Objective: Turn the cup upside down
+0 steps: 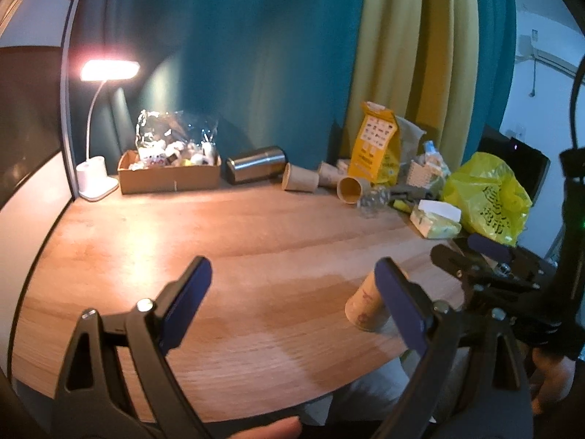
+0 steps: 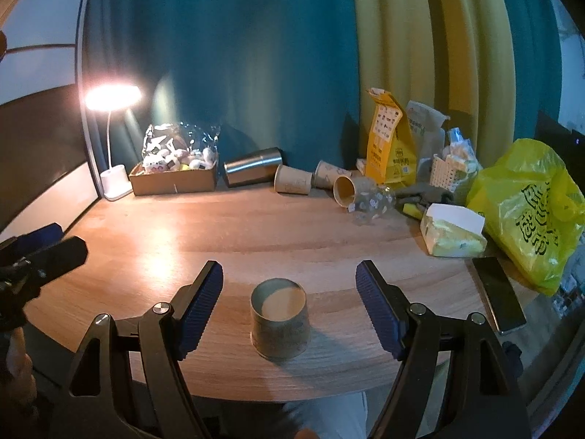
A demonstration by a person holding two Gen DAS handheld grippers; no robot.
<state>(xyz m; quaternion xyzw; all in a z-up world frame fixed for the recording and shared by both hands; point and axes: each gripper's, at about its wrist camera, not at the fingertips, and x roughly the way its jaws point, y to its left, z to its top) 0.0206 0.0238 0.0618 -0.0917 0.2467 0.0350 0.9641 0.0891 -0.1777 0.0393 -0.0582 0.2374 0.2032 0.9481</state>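
- The paper cup (image 2: 279, 323) stood on the desk (image 2: 256, 226) near its front edge, wider end down and flat base facing up, so it looked already turned over.
- Its long axis ran vertical, and it sat squarely between the two blue pads of the right hand-held gripper (image 2: 289, 307), slightly beyond their tips and touching neither.
- That right hand-held gripper was spread wide with nothing in it, a clear gap on each side of the cup.
- The left hand-held gripper (image 1: 298, 303) was also spread wide and empty, aimed at bare desk; the cup lay off to its right, partly hidden behind its right pad.
- The right one was plainly the nearer and better lined up, should the cup need handling again.
- Far back on the desk lay several other paper cups (image 2: 292, 180) on their sides, a steel tumbler (image 2: 252, 166) and a lit lamp (image 2: 113, 97).
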